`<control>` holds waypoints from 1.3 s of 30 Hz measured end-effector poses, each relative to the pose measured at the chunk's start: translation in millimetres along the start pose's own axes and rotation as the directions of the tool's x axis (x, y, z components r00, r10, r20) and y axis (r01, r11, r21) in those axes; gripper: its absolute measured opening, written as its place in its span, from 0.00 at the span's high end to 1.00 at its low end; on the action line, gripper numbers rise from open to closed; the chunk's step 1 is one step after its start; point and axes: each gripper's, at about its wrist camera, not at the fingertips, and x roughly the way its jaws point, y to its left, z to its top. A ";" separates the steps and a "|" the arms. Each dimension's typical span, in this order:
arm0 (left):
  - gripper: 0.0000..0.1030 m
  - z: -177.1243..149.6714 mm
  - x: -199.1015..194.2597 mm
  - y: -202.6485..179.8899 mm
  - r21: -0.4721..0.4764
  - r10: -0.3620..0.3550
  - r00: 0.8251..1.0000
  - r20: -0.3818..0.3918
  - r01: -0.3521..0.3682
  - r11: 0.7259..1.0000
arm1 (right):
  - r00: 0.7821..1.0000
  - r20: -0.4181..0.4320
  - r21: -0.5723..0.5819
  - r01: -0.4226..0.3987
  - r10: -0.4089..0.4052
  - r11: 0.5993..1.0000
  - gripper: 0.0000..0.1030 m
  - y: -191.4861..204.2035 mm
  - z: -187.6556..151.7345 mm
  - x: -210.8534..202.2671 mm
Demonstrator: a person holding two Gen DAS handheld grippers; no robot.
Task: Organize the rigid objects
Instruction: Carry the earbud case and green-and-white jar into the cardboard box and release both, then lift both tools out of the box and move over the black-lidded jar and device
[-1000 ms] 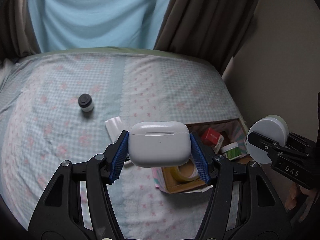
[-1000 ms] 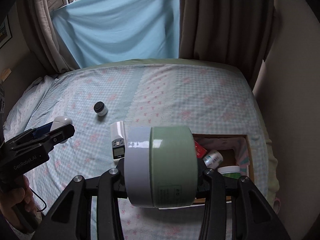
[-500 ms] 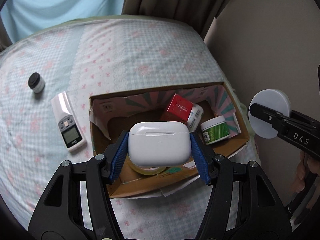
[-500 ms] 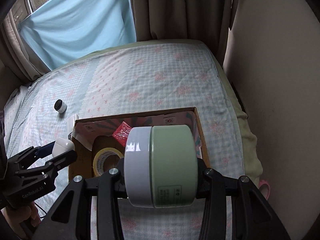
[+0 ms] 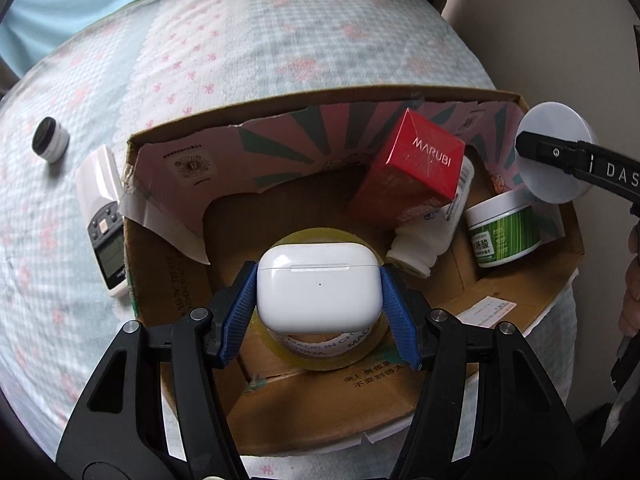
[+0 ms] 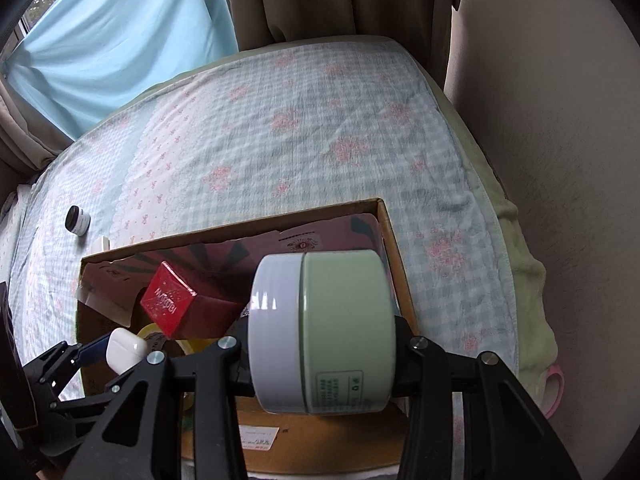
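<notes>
The left gripper (image 5: 319, 302) has its blue-padded jaws closed partway on a white earbud case (image 5: 319, 285), pressing its two short ends so the long axis runs straight across between the pads, hinge seam away from the camera. The case hangs over a roll of yellowish tape (image 5: 324, 350) lying flat on the floor of an open cardboard box (image 5: 168, 280). The right gripper (image 6: 322, 334) has its jaws clamped on a pale green jar (image 6: 324, 332) with a white lid; the jar lies on its side, axis across the jaws, lid toward the left gripper, above the box's right end.

Inside the box, a red carton (image 5: 410, 168) leans tilted over a white bottle (image 5: 424, 242), and a green-labelled tub (image 5: 504, 230) stands in the right part. Bare cardboard shows left of the tape and along the near wall.

The box sits at the bed's near right corner, close to the wall. On the bed (image 5: 280, 52), a white remote (image 5: 105, 216) lies just beside the box's left wall and a small black-capped jar (image 5: 50, 144) stands further left, with open bedspread beyond
</notes>
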 end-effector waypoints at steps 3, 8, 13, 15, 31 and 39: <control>0.44 -2.2 4.9 -0.2 -0.006 0.007 1.000 -0.022 -0.007 1.000 | 1.000 -0.009 0.000 -0.002 0.002 1.000 0.62 -1.6 1.7 7.8; 0.44 -4.7 6.4 -3.9 0.024 0.029 0.999 -0.025 -0.028 0.999 | 1.000 -0.016 -0.025 0.005 -0.006 1.000 0.61 3.7 4.0 14.2; 0.00 -3.3 -2.9 -3.1 0.003 0.046 0.999 -0.001 -0.046 0.999 | 0.999 0.006 -0.020 0.033 -0.033 0.999 0.37 8.5 7.4 15.0; 0.00 -5.6 -12.0 -2.2 -0.008 0.029 0.999 0.018 -0.029 1.000 | 0.999 0.037 -0.023 -0.039 0.040 0.999 0.05 11.3 8.7 4.6; 0.00 -23.6 -87.8 25.8 -0.076 0.041 0.994 0.103 -0.033 0.997 | 0.985 0.173 -0.020 0.006 -0.002 1.000 0.00 23.5 -7.5 -70.2; 0.00 -34.8 -143.7 51.6 -0.058 0.022 0.986 0.167 -0.012 0.998 | 0.980 0.198 -0.021 0.027 -0.022 0.999 0.00 47.5 -24.8 -128.4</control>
